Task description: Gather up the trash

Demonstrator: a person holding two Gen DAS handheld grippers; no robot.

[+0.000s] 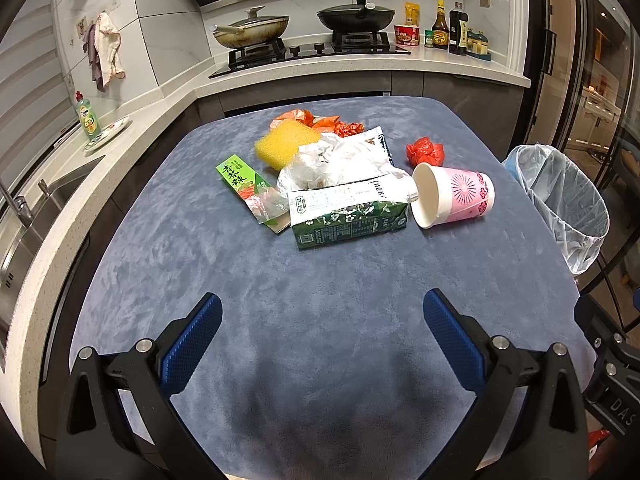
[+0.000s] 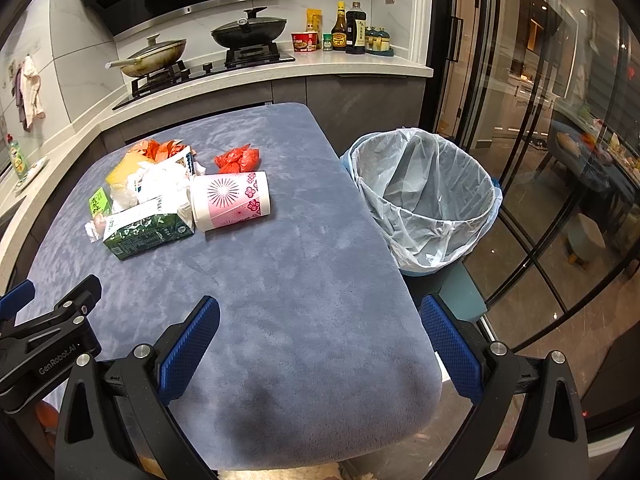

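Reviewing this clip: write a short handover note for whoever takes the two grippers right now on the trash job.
Left gripper: jaws open, holding nothing, hovering over the near part of the table.
Right gripper: jaws open, holding nothing, at the table's near right edge.
Trash sits in one pile mid-table: green carton, pink paper cup on its side, yellow sponge, green wrapper, crumpled white plastic, red wads, orange scraps.
Lined bin stands off the table's right side; no trash visible inside.
Done: nothing. Left: all of it.
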